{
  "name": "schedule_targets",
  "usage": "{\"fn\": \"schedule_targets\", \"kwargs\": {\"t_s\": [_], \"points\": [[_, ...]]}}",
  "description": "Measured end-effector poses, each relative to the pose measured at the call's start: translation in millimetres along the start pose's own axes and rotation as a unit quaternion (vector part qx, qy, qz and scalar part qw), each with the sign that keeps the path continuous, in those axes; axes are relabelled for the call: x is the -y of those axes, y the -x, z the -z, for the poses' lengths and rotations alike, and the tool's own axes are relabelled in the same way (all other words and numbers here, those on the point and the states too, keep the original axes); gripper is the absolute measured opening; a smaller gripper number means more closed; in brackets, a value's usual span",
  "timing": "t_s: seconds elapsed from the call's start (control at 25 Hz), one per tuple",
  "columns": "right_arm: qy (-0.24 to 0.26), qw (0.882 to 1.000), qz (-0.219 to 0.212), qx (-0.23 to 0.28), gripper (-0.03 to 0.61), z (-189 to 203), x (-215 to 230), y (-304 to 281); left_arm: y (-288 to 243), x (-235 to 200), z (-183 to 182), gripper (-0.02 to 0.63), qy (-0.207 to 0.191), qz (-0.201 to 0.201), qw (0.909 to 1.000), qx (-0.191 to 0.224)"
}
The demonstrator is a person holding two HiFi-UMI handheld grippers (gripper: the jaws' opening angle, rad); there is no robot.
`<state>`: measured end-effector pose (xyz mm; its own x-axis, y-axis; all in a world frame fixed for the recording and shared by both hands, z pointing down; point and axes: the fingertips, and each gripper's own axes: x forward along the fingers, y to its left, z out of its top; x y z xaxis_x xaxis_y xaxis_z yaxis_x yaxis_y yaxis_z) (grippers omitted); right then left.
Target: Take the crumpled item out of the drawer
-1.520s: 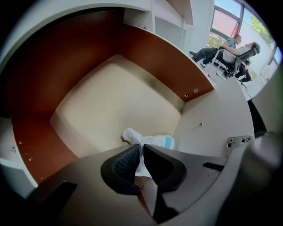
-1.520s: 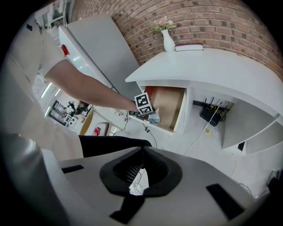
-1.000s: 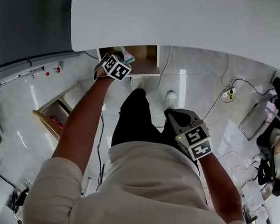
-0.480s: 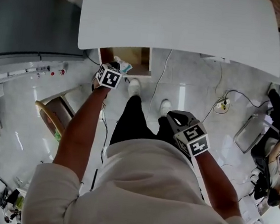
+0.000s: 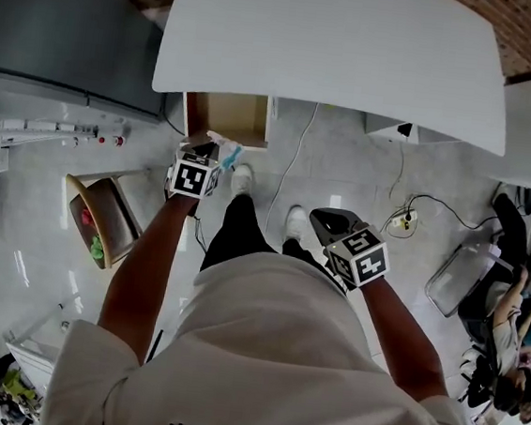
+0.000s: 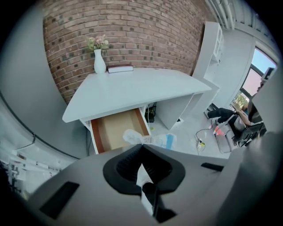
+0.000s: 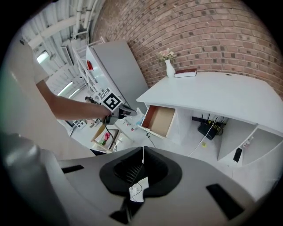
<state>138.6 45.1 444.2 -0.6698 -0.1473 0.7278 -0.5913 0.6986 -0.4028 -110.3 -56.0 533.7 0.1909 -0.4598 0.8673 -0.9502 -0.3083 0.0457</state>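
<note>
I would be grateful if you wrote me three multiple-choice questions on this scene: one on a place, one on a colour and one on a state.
1. Where is the crumpled item?
A. lying in the drawer
B. clamped in the left gripper, outside the drawer
C. on top of the desk

2. What colour is the vase on the desk?
A. white
B. red
C. black

3. What state is the drawer in?
A. pulled open
B. pushed shut
C. lifted out onto the floor

Answers:
1 B: the left gripper view shows its jaws closed on the item, in front of the drawer.
2 A: the vase stands white against the brick wall.
3 A: the drawer's bare brown bottom shows below the desk edge.
</note>
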Motion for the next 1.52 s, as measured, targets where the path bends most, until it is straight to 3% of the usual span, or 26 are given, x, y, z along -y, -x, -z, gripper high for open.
{"fn": "schedule_targets", "kwargs": {"t_s": [0.36, 0.72, 1.52], "points": [[0.048, 0.998, -0.027, 0.005, 0.031, 27.5, -10.3, 37.1, 98.7, 86.6, 7.7, 0.024, 0.023, 0.007, 0.9983, 0.052], [0.081, 0.996, -0.042, 0.001, 0.031, 41.0, -16.6, 64.2, 155.9, 166.4, 14.1, 0.023, 0.036, 0.033, 0.9957, 0.079], [0.103, 0.994, -0.034, 0.012, 0.029, 34.0, -20.2, 86.0, 192.4, 199.9, 7.5, 0.024, 0.021, 0.046, 0.9944, 0.093]]}}
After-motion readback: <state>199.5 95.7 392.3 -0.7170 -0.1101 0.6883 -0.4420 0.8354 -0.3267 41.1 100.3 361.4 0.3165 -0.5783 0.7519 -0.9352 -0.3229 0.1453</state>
